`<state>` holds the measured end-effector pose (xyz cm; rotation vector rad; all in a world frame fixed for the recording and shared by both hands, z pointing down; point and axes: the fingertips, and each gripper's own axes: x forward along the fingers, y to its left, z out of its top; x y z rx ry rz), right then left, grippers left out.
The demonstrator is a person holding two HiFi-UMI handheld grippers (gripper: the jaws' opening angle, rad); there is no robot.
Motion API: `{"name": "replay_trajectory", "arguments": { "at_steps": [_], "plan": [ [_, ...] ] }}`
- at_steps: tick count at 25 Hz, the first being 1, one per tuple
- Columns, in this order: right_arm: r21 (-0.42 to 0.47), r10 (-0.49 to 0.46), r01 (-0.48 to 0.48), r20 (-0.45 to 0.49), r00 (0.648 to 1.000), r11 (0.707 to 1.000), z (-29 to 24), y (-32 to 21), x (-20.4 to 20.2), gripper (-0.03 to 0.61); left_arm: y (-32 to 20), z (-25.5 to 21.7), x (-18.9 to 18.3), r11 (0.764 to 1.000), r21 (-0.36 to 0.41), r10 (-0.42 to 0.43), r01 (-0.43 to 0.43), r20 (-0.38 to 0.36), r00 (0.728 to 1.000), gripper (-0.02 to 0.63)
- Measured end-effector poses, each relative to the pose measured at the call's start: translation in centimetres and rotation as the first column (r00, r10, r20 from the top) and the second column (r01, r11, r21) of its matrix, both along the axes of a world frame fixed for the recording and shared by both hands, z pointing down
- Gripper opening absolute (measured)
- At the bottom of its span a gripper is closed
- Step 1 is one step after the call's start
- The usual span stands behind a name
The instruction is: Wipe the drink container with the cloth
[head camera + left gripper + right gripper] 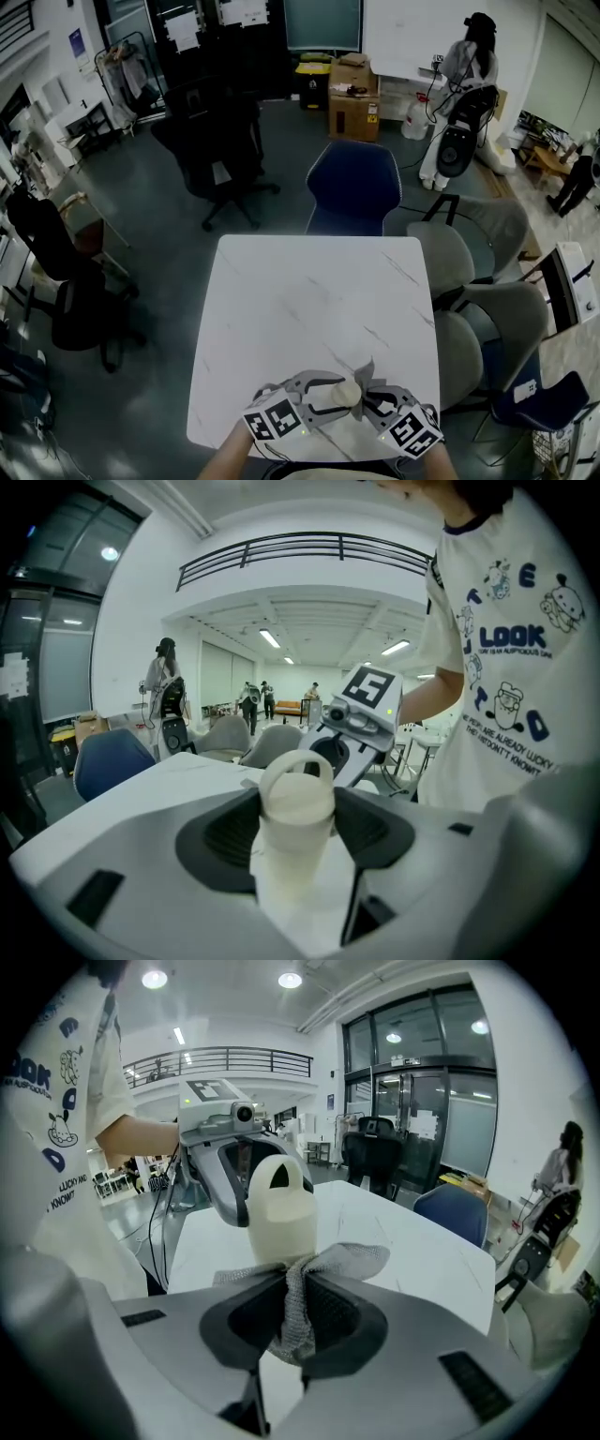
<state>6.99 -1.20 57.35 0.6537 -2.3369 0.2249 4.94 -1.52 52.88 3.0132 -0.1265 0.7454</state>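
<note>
The cream plastic drink container with a loop-handled lid (297, 803) stands upright, long axis vertical, clamped by its body between my left gripper's (330, 396) jaws near the front edge of the white marbled table (309, 300). My right gripper (371, 392) pinches the grey knitted cloth (298, 1312), which is bunched against the container's lower wall straight ahead. I judge the wipe should run along that wall.

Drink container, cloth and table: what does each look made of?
Drink container: cream, matte and smooth, with a moulded loop handle on top; likely plastic.
Cloth: grey, knobbly knitted or woven texture, limp and bunched in the right gripper; a textile, perhaps microfibre.
Table: white top with faint grey veins, marble-look; stone or laminate, cannot tell.
</note>
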Motion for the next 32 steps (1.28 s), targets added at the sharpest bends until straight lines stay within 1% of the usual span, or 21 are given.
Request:
{"name": "replay_trajectory", "arguments": {
  "at_steps": [4,6,9,12,16,19,21,23,26,32],
  "plan": [
    [-0.029,0.005,-0.006,-0.006,1.0,1.0,1.5,-0.1,0.0,0.048,0.0,0.1,0.0,1.0,-0.003,-0.01,0.01,-0.002,1.0,0.255],
    [-0.038,0.005,-0.006,-0.026,1.0,0.999,2.3,-0.1,0.0,0.048,0.1,0.5,-0.3,1.0,-0.013,-0.024,0.024,0.007,1.0,0.255],
    [-0.049,0.001,-0.004,-0.052,0.999,0.999,3.6,-0.1,0.0,0.048,0.0,0.4,-0.2,0.999,-0.008,-0.033,0.033,-0.001,0.999,0.255],
    [-0.069,0.001,-0.005,-0.062,0.998,0.998,4.7,0.0,0.0,0.048,-0.2,0.2,0.0,0.999,-0.004,-0.038,0.038,-0.011,0.999,0.255],
    [-0.091,0.01,-0.017,-0.078,0.997,0.996,6.1,0.0,-0.1,0.048,-0.1,0.2,-0.1,0.999,-0.009,-0.045,0.045,-0.004,0.999,0.255],
    [-0.106,0.023,-0.032,-0.078,0.997,0.994,6.8,0.1,-0.2,0.048,-0.2,0.2,-0.1,0.997,-0.003,-0.071,0.071,-0.005,0.997,0.255],
    [-0.111,0.025,-0.034,-0.079,0.997,0.993,7.0,0.2,-0.2,0.048,-0.2,0.1,0.0,0.994,0.02,-0.107,0.108,-0.013,0.994,0.255],
    [-0.114,0.024,-0.034,-0.081,0.996,0.993,7.2,0.4,-0.2,0.048,-0.1,0.0,0.1,0.987,0.046,-0.15,0.151,-0.02,0.988,0.256],
    [-0.118,0.023,-0.033,-0.084,0.996,0.992,7.3,0.4,-0.2,0.048,0.0,-0.1,0.2,0.973,0.054,-0.222,0.224,-0.036,0.974,0.256],
    [-0.117,0.024,-0.034,-0.083,0.996,0.993,7.5,0.3,-0.3,0.048,-0.3,0.0,0.4,0.926,0.039,-0.373,0.376,-0.067,0.925,0.258]
  ]
}}
